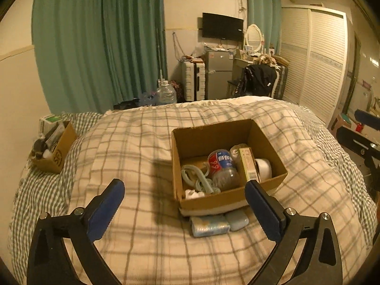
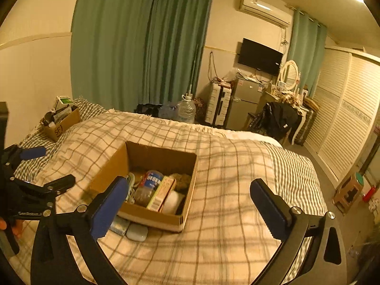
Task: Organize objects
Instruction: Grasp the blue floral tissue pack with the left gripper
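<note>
Cardboard box (image 1: 228,199) sat on the checked blanket (image 1: 133,142) mid-bed, holding a plastic bottle (image 1: 223,166), a slim carton (image 1: 248,163) and a white tub (image 1: 263,167) — a tissue pack (image 1: 209,225) and a pale case (image 1: 237,219) lay just beside its near wall. I held my left gripper (image 1: 185,209) and right gripper (image 2: 190,209) above the blanket, both spread wide, gripping nothing — a second box (image 1: 55,152) sat well apart by the wall

"SF" on the side of the small cardboard box (image 2: 62,126).

The cardboard box (image 1: 228,201) partly hides the tissue pack (image 1: 210,225) and pale case (image 1: 237,220) beneath it.
</note>
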